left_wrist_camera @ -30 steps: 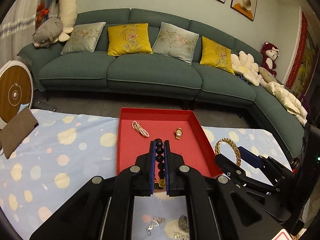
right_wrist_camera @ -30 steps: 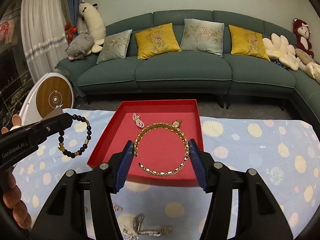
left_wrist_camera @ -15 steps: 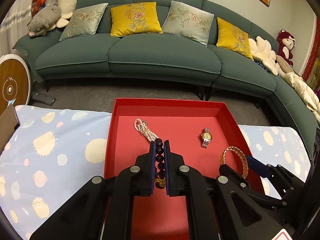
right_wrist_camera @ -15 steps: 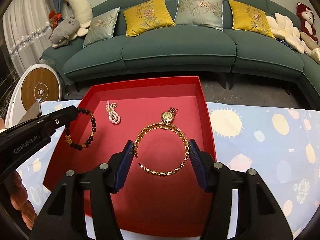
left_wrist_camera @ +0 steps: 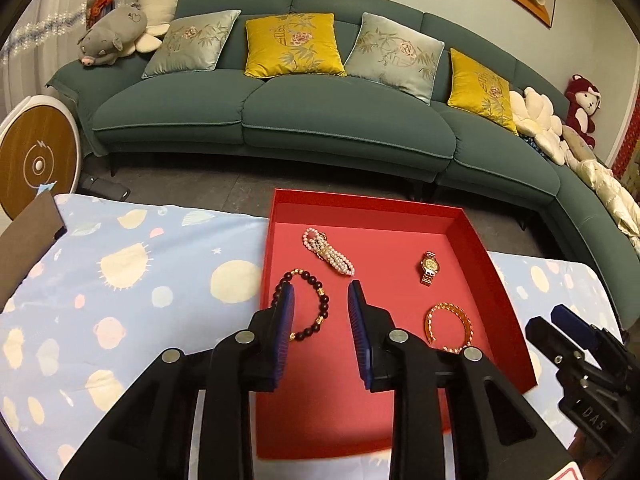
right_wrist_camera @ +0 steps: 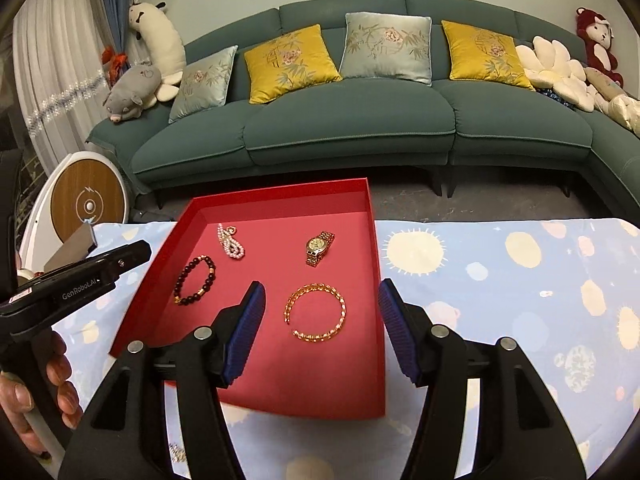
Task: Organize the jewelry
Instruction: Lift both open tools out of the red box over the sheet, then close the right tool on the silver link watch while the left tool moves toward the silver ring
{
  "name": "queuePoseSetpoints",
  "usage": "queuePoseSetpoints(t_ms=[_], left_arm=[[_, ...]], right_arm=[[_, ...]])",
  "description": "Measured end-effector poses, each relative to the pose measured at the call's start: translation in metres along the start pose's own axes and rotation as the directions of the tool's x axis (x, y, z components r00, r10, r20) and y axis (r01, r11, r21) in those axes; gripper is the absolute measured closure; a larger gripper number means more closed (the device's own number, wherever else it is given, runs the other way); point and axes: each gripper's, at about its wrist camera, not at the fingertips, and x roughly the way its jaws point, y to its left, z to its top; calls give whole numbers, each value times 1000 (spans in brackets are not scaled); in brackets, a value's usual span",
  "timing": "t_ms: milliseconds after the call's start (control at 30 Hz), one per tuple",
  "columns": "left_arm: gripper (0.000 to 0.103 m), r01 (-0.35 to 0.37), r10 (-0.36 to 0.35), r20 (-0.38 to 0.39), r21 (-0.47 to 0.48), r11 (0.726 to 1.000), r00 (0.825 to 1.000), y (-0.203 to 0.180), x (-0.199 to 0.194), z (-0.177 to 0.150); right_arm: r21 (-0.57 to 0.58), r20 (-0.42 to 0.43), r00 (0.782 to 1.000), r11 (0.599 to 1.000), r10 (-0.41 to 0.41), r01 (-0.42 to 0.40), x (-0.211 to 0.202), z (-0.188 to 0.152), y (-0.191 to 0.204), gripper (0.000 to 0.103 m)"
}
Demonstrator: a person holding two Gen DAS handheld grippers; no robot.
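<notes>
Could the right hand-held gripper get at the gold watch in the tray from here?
Probably yes. The gold watch lies flat in the red tray, beyond the right hand-held gripper; only the gold bangle lies between, low and easy to pass over.

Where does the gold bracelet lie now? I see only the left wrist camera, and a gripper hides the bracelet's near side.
Observer: The gold bracelet lies flat and whole on the floor of the red tray, with a gap in its ring at the lower left.
Operator: Does the right gripper hold it?
Observer: No. The right gripper is open, and both pads stand clear of the bracelet.
Operator: Is the bead bracelet free?
Observer: Yes. The bead bracelet lies flat in the tray, apart from the left gripper, whose jaws are opening and press on nothing.
</notes>
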Motion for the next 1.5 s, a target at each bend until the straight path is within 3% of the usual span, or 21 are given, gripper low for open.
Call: queuePoseSetpoints(t_ms=[100, 300, 533, 667, 933, 1267, 1500], left_arm=[[68, 12, -12, -2, 0, 1000, 1000, 9, -35, -11], [68, 17, -18, -19, -50, 999, 1000, 29, -90, -49], [68, -15, 8, -109, -72, 997, 994, 42, -103, -113], [68, -48, 39, -121, -65, 997, 992, 46, -104, -141], [68, -35, 32, -183, -13, 999, 983, 44, -84, -172], [68, 3, -8, -202, -26, 1000, 979, 44, -79, -173], [68, -12, 2, -198, -49, 999, 980, 61, -80, -173]], right_arm=[[-6, 4, 1000, 1000, 16, -16, -41, -7, 0, 46], [-21, -10, 1000, 999, 26, -26, -102, -47, 11, 46], [-38, -91, 995, 998, 43, -46, -121, -114, 28, 46], [-53, -114, 993, 998, 36, -42, -119, -137, 34, 46], [-102, -165, 986, 993, 37, -55, -98, -155, 44, 49], [-144, -186, 980, 985, 70, -98, -62, -142, 65, 53], [-138, -228, 970, 984, 79, -112, -38, -139, 68, 56]])
